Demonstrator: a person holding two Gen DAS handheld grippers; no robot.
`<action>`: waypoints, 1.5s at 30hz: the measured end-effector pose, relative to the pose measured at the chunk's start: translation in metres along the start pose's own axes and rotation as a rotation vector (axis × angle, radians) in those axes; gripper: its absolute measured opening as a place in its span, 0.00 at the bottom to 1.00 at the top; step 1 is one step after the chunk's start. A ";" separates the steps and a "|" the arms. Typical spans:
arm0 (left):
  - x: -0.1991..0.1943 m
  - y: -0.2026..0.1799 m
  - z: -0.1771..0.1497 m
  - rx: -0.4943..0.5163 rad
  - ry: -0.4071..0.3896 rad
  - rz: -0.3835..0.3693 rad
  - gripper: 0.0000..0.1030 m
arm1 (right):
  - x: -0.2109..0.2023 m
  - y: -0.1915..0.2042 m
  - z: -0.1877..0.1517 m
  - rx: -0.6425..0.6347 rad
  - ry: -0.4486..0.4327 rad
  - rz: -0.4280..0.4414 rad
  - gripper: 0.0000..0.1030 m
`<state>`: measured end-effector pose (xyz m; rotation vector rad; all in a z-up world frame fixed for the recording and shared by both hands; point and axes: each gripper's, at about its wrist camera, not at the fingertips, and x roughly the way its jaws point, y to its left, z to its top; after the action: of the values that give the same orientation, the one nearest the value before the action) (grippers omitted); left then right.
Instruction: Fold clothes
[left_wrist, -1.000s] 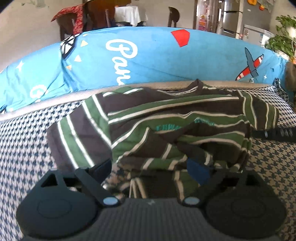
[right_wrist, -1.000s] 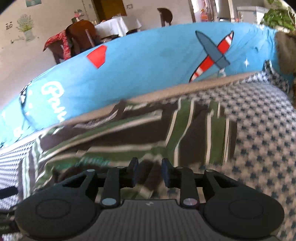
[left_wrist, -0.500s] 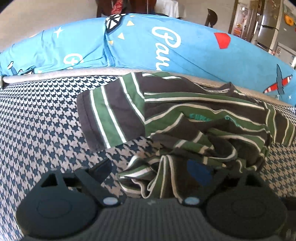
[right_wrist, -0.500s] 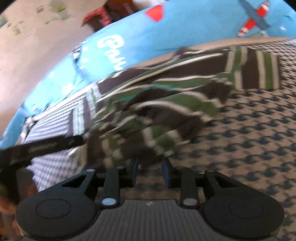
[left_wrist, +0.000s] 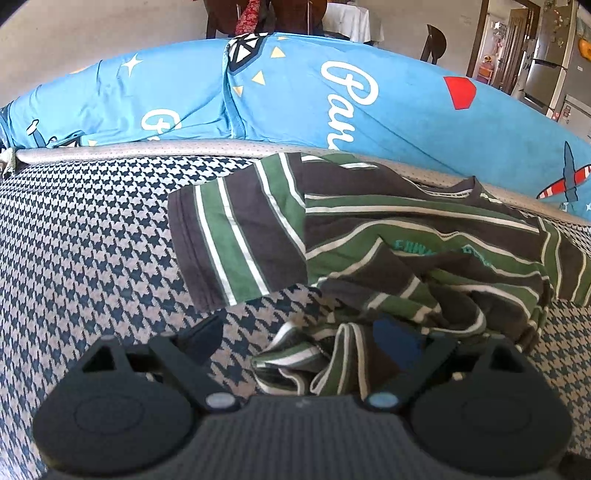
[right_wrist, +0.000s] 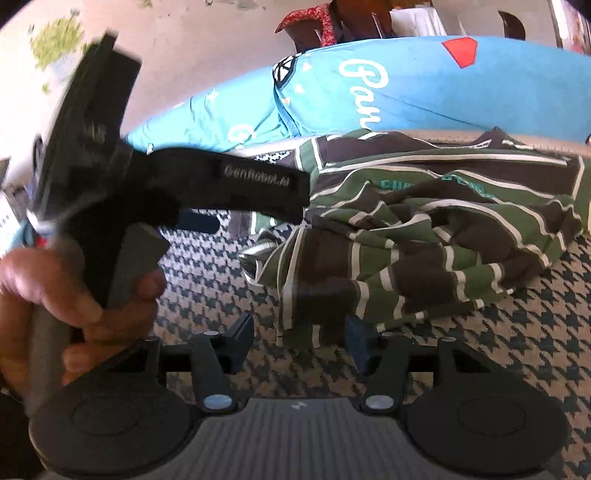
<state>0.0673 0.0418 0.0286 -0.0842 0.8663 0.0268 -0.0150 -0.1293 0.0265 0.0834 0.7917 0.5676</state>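
Note:
A green, brown and white striped shirt (left_wrist: 369, 229) lies crumpled on a houndstooth cover (left_wrist: 92, 240), one sleeve spread flat to the left. My left gripper (left_wrist: 299, 339) is open wide over the bunched lower hem, which lies near its right finger. In the right wrist view the shirt (right_wrist: 424, 240) is a heap up and to the right. My right gripper (right_wrist: 299, 341) stands low at the heap's near corner with its jaws opening. A fold of hem hangs between them and the pads do not press on it. A hand (right_wrist: 74, 295) holds the left tool's black body (right_wrist: 229, 184) at left.
A long blue printed cushion (left_wrist: 295, 96) runs along the far edge behind the shirt. Bare houndstooth cover (right_wrist: 517, 332) shows to the right of the heap. Beyond are chairs, a table and a fridge.
The right gripper has swung left across the shirt to its crumpled near corner, and its jaws have widened. The left view has rolled, bringing the flat sleeve toward the centre.

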 end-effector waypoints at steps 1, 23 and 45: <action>0.000 0.001 0.000 -0.002 0.002 0.000 0.90 | 0.002 0.001 -0.002 -0.001 0.005 0.001 0.53; -0.008 0.020 0.001 -0.060 -0.018 0.024 0.92 | -0.009 -0.009 -0.013 0.040 -0.066 -0.225 0.07; -0.058 0.001 -0.082 0.020 -0.058 0.051 0.95 | -0.117 -0.032 -0.068 0.066 -0.257 -0.531 0.03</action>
<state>-0.0325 0.0370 0.0203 -0.0429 0.8105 0.0682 -0.1138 -0.2260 0.0453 0.0041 0.5495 0.0247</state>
